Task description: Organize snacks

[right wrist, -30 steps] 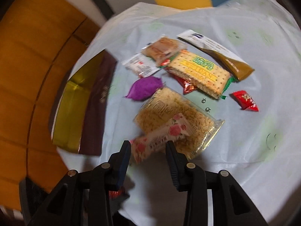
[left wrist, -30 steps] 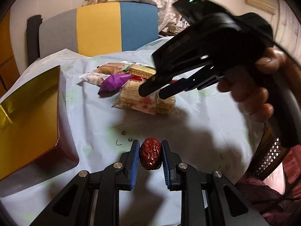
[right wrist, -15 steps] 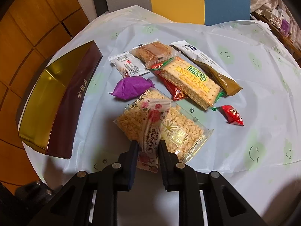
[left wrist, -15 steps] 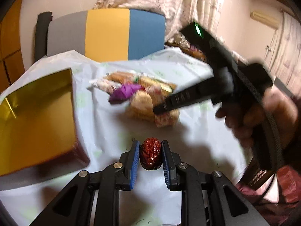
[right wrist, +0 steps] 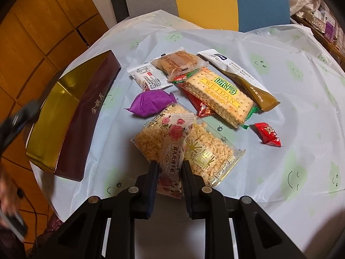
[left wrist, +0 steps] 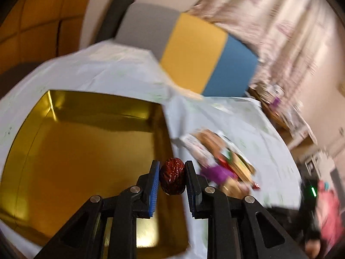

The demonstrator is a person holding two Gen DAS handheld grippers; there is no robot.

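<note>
A: Left gripper [left wrist: 172, 178]?
B: Clamped on a red date [left wrist: 172, 179], dark, wrinkled, squeezed between both blue pads. Hanging over the right rim of the gold-lined box [left wrist: 82, 151]. Blurry view.

A: Box itself?
B: Maroon outside, shiny gold inside, gold lettering on the side wall. Sitting at the left edge of the tablecloth [right wrist: 280, 172]. Contents of the box hard to tell from glare.

A: Right of the box, in order?
B: White sachet [right wrist: 147, 78] nearest, then purple candy [right wrist: 152, 103] just below it. Brown cake packet [right wrist: 179, 61] right of the sachet, overlapping the top of the Weidan cracker pack [right wrist: 217, 95]. Red foil wrapper [right wrist: 201, 108] poking out from under the crackers. Long white-and-olive stick sachet [right wrist: 239, 77] touching the crackers' right side. Small red candy [right wrist: 268, 135] farthest from the box, lying apart.

A: Right gripper [right wrist: 169, 172]?
B: Closed on the rose-print nougat bar [right wrist: 174, 151], near its lower end. Bar lying across the clear puffed-rice pack [right wrist: 189, 151], right of the box and below the purple candy.

A: Behind?
B: Chair [right wrist: 207, 2] with grey, yellow, blue back panels, beyond the box.
</note>
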